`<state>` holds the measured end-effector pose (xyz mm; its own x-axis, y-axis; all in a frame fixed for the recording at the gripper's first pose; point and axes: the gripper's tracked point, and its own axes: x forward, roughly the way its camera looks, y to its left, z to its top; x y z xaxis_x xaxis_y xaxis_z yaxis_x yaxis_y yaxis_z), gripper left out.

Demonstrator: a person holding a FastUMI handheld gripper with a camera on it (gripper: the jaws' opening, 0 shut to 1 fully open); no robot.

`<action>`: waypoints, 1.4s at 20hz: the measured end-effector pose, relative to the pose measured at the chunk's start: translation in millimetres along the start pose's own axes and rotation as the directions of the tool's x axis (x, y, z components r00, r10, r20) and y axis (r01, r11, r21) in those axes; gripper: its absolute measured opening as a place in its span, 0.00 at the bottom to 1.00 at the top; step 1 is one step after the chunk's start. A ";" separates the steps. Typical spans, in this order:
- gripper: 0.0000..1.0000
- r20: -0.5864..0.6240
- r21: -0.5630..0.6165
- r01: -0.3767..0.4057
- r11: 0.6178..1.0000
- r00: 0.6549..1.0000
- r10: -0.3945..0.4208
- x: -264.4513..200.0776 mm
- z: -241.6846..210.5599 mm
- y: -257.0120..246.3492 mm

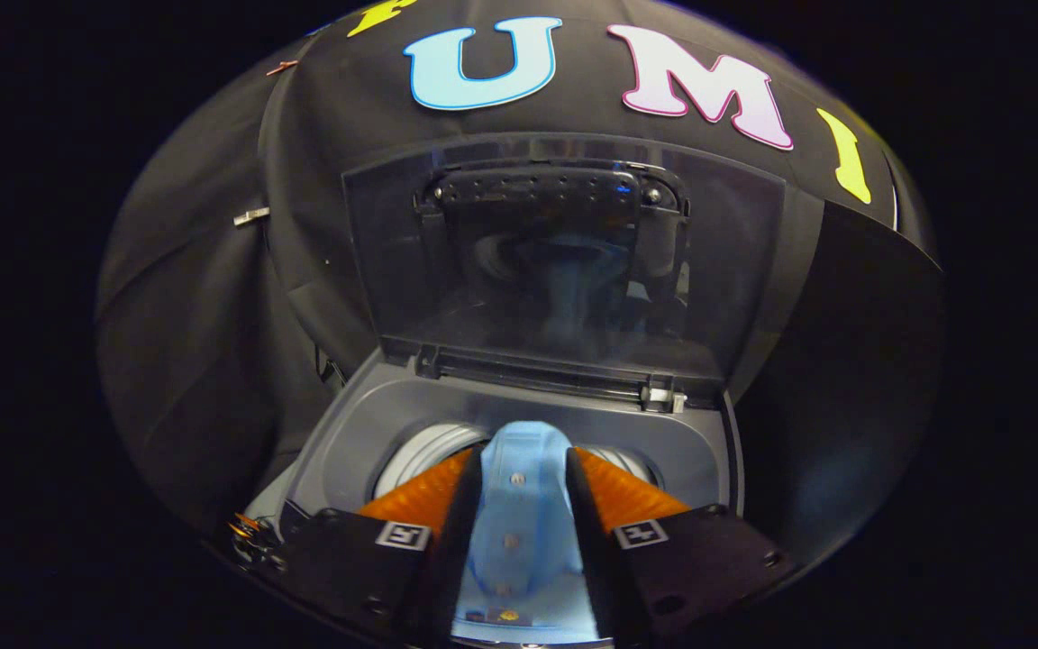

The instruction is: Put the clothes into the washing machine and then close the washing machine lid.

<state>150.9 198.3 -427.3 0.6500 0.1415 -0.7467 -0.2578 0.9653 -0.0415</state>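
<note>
no readable text on my fingers (411, 505): each carries only a square black-and-white marker tag (403, 535), which bears no characters.

- A black cloth wall (213, 297) hangs behind and to both sides, draped in soft folds and creases.
- A seam runs down the cloth on the left, where two panels meet.
- A small silver metal clip (250, 215) is fastened to the cloth by that seam, and a thin reddish pin (282, 67) sits higher up.
- On the right the cloth falls into deep shadow.
- The light is dim and falls from the front, leaving the edges dark.
</note>
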 end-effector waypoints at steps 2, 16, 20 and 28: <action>0.87 0.006 -0.008 0.010 1.000 1.000 -0.010 0.9 -3.5 -3.9; 1.00 0.213 -0.042 -0.040 0.998 0.976 0.048 -71.2 66.4 19.3; 1.00 0.376 -0.060 -0.036 0.998 0.925 0.056 -131.2 133.0 25.6; 0.99 0.626 0.004 -0.037 0.999 0.779 0.026 -231.9 282.4 2.8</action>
<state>201.4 230.2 -66.8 0.9475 0.2725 -0.1673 -0.2782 0.9605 -0.0112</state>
